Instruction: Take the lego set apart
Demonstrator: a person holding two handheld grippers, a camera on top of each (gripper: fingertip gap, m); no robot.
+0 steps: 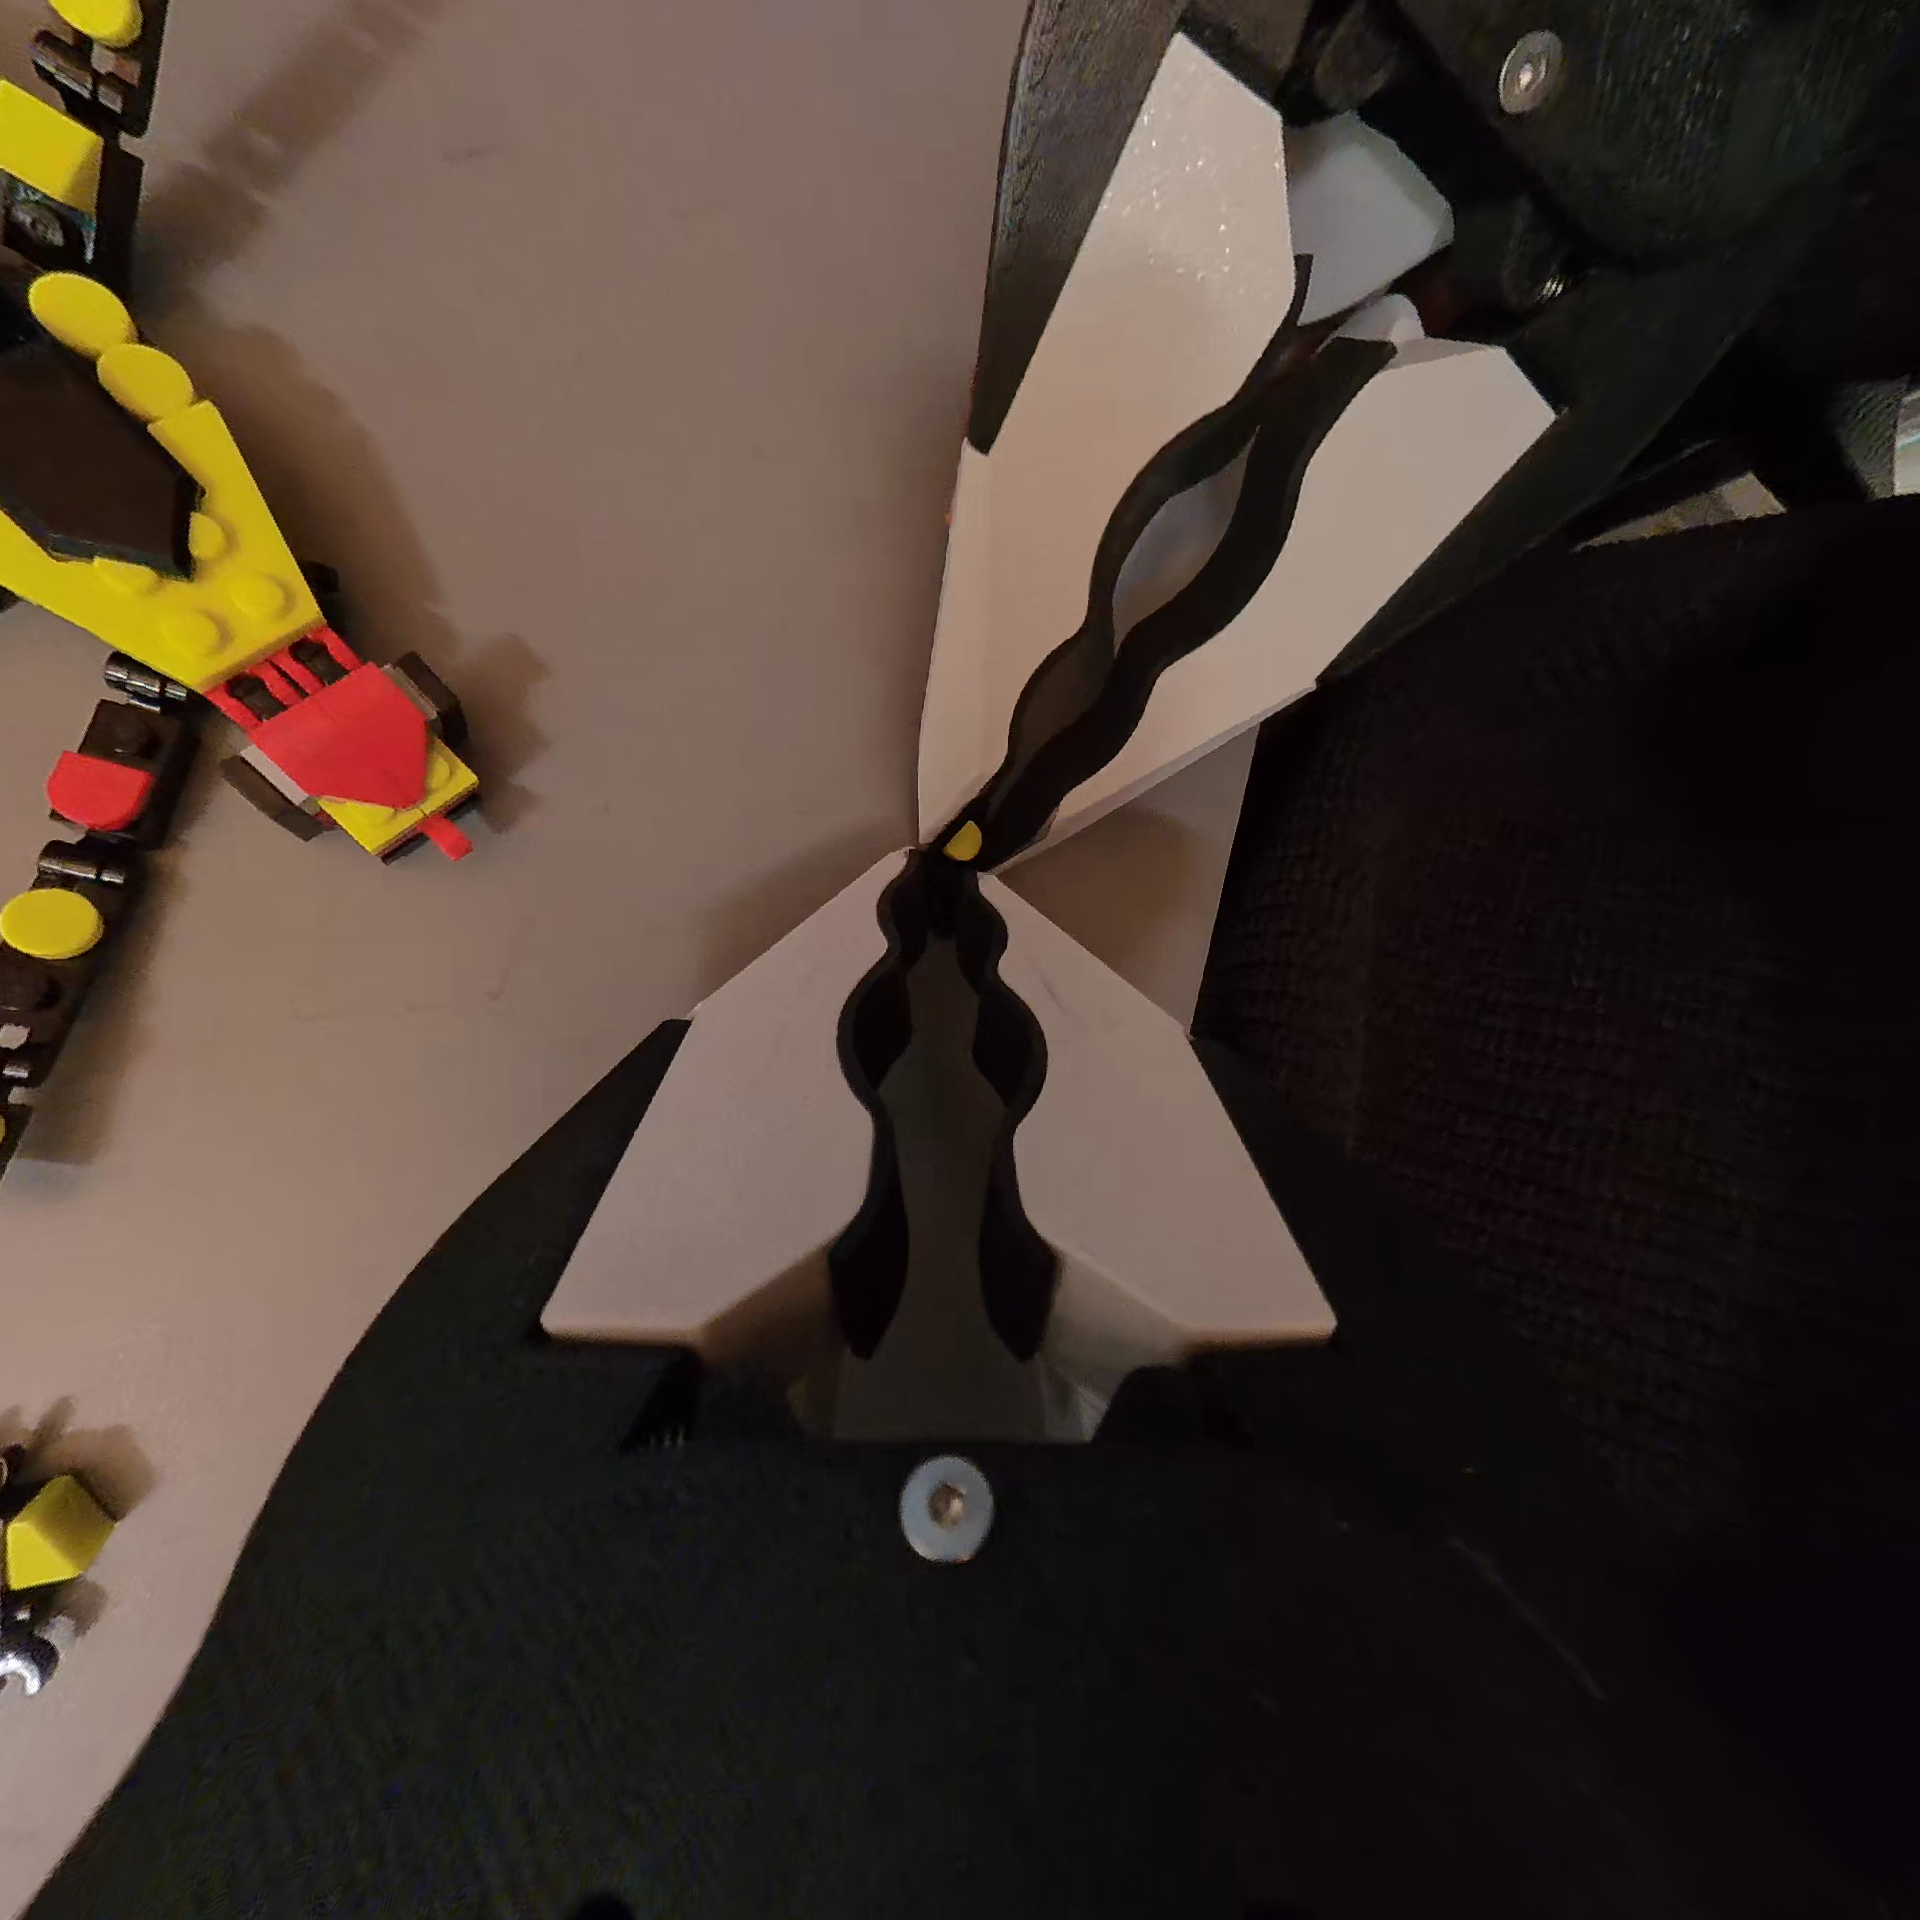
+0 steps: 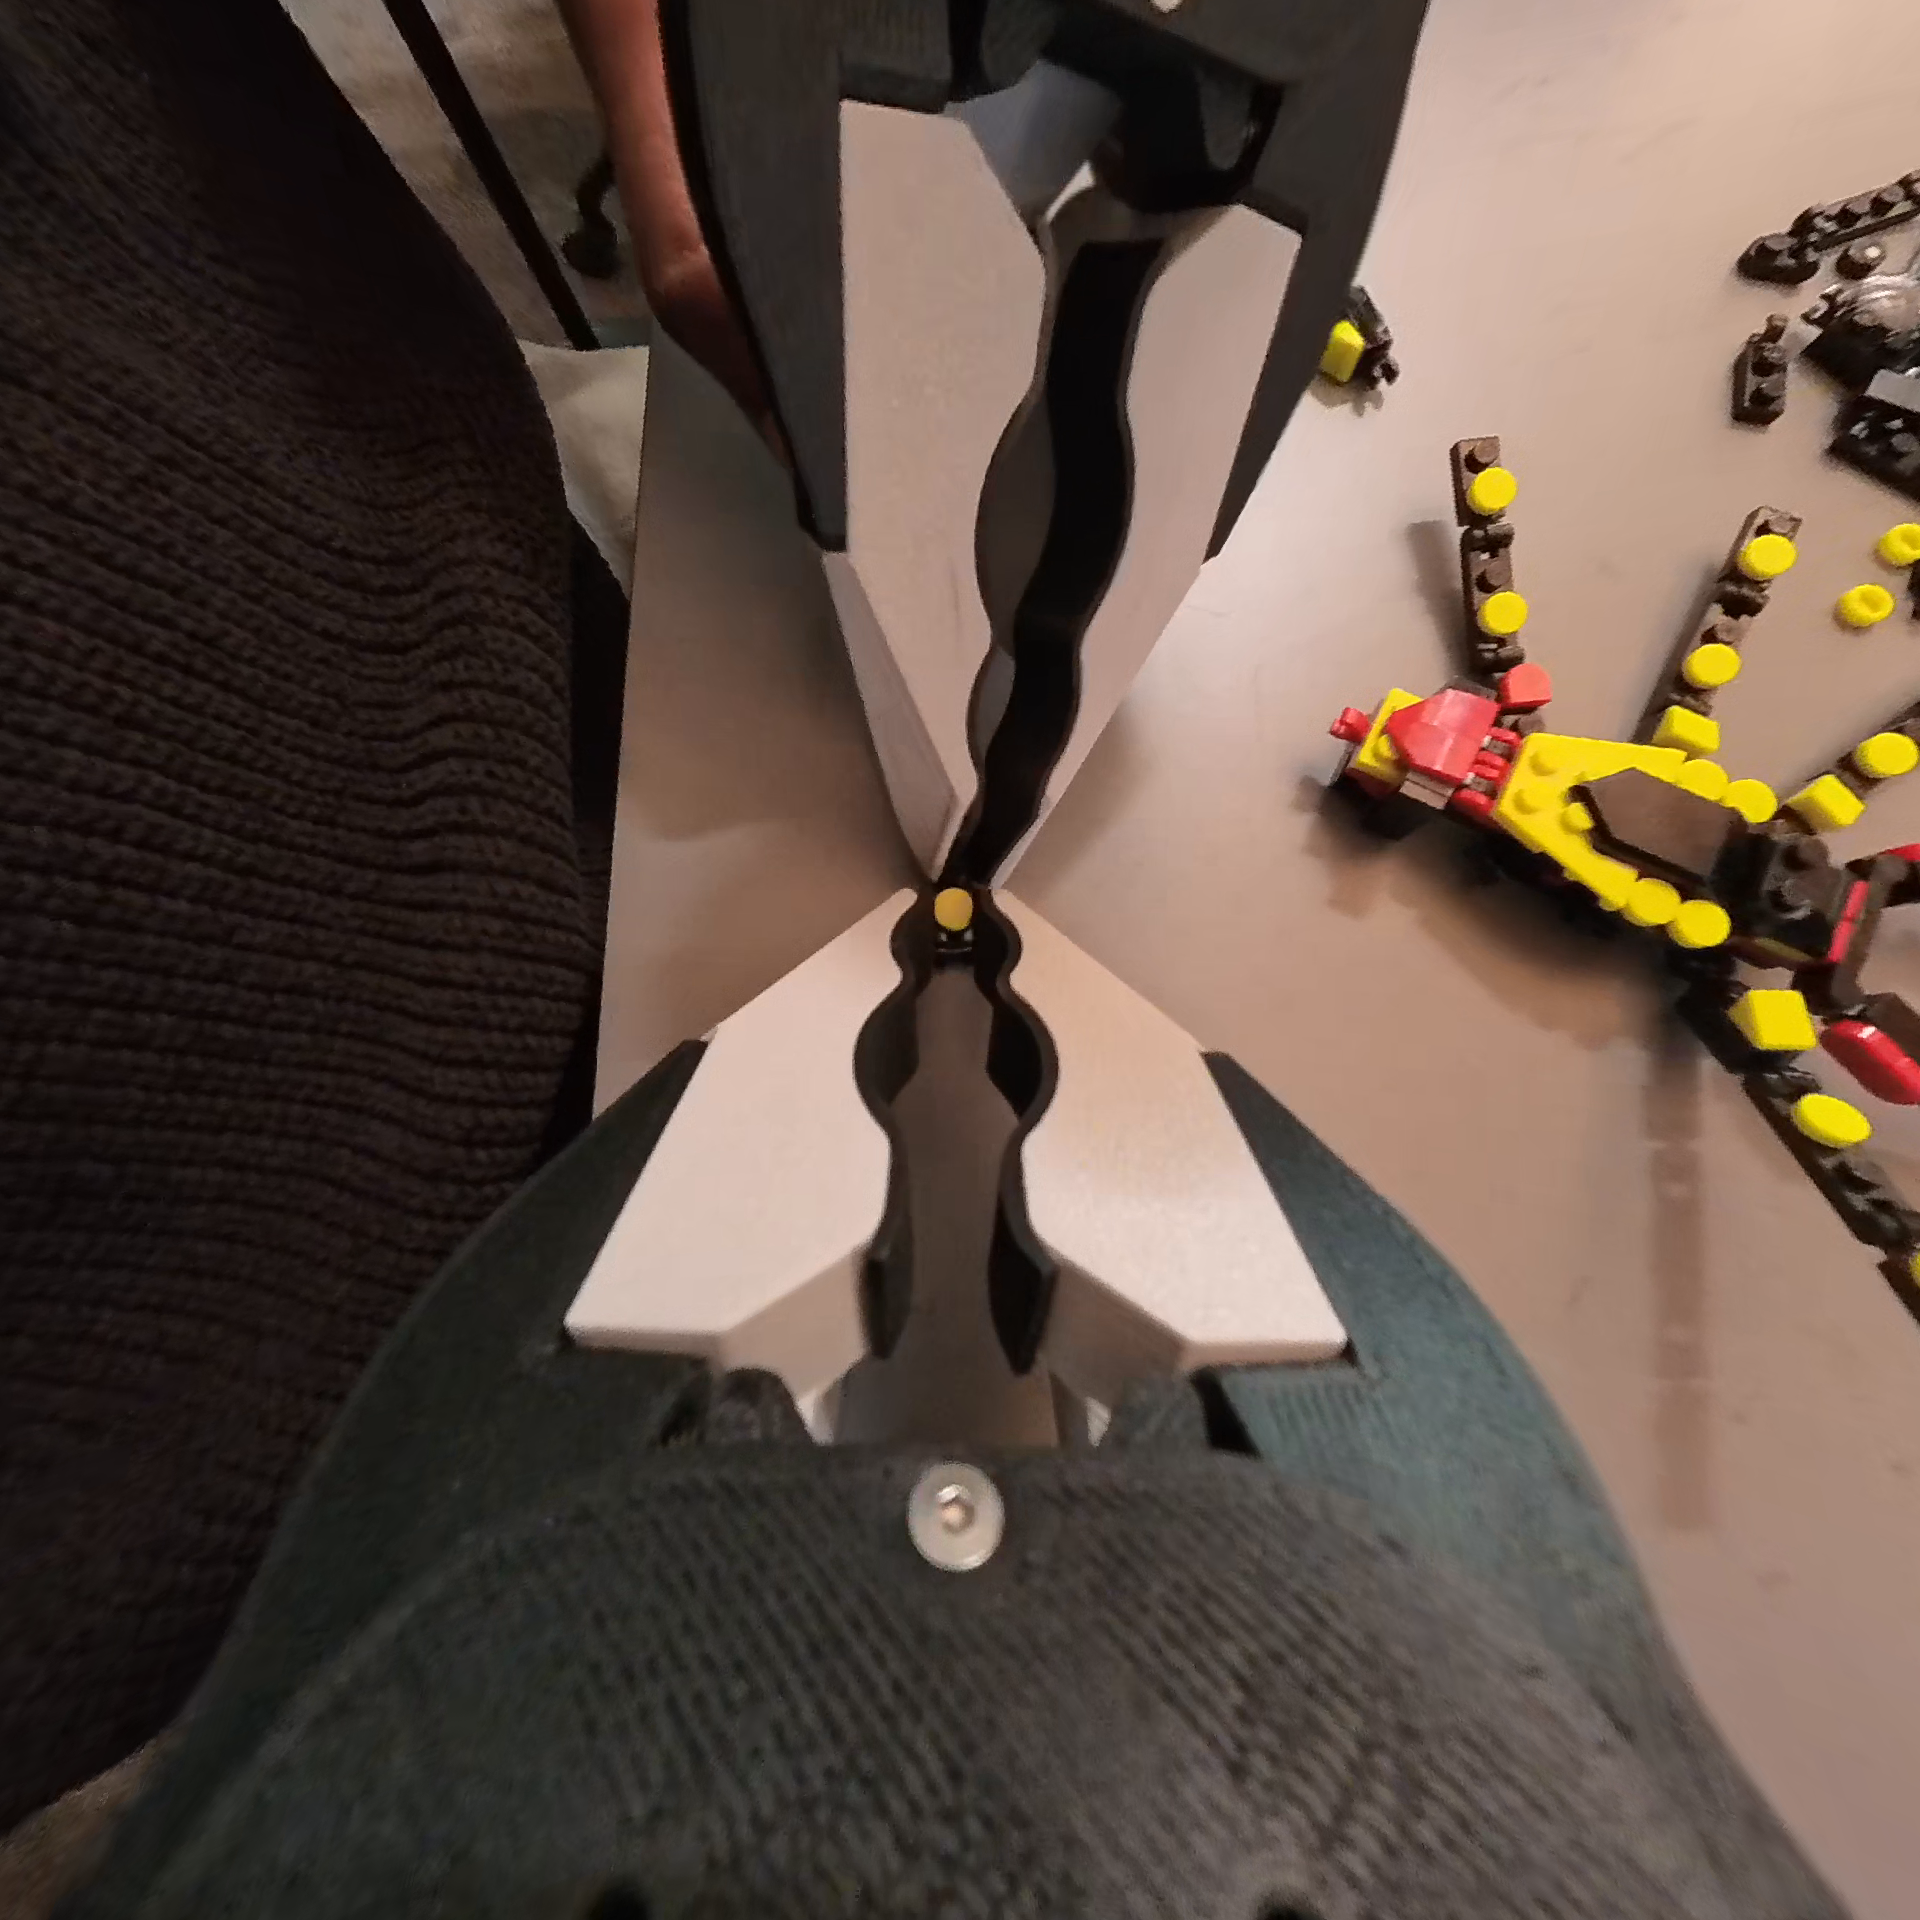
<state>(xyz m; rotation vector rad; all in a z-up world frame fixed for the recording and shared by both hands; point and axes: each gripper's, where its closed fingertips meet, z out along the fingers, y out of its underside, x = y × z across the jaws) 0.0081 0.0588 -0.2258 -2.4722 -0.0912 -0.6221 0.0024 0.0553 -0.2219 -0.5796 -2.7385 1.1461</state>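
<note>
Black housing of the left gripper point(image 1: 940, 883) fills the bottom of the left wrist view, its wavy black pads point(image 1: 883, 1049) running forward and pinching together at the tips. Both grippers meet tip to tip on a tiny piece point(image 1: 963, 840): a yellow round stud on a small black bit. Left gripper jaws are clenched on the black part of that piece; the right gripper point(image 1: 987, 831) comes in from the upper right, its jaws also closed at the yellow stud. Whether the two halves are already apart cannot be told, too small. In the right wrist view the right gripper point(image 2: 953, 925) shows the same: tips pressed around the piece point(image 2: 953, 907), with the left gripper point(image 2: 977, 868) coming down from the top.

Rest of the lego set point(image 1: 249, 613) lies on the grey table point(image 1: 623, 416), well apart from the grippers, at the left edge of the left wrist view. Its yellow wedge body point(image 2: 1579, 790) carries a red and yellow nose point(image 2: 1423, 743) pointing toward the grippers. Black strips with yellow round studs point(image 2: 1496, 551) fan out from it. Loose black parts point(image 2: 1829, 281) sit farther back, and a small yellow and black block point(image 2: 1351, 348) lies alone just beside the left gripper's side. Dark knitted fabric point(image 2: 260, 727) covers the left side of the right wrist view.
</note>
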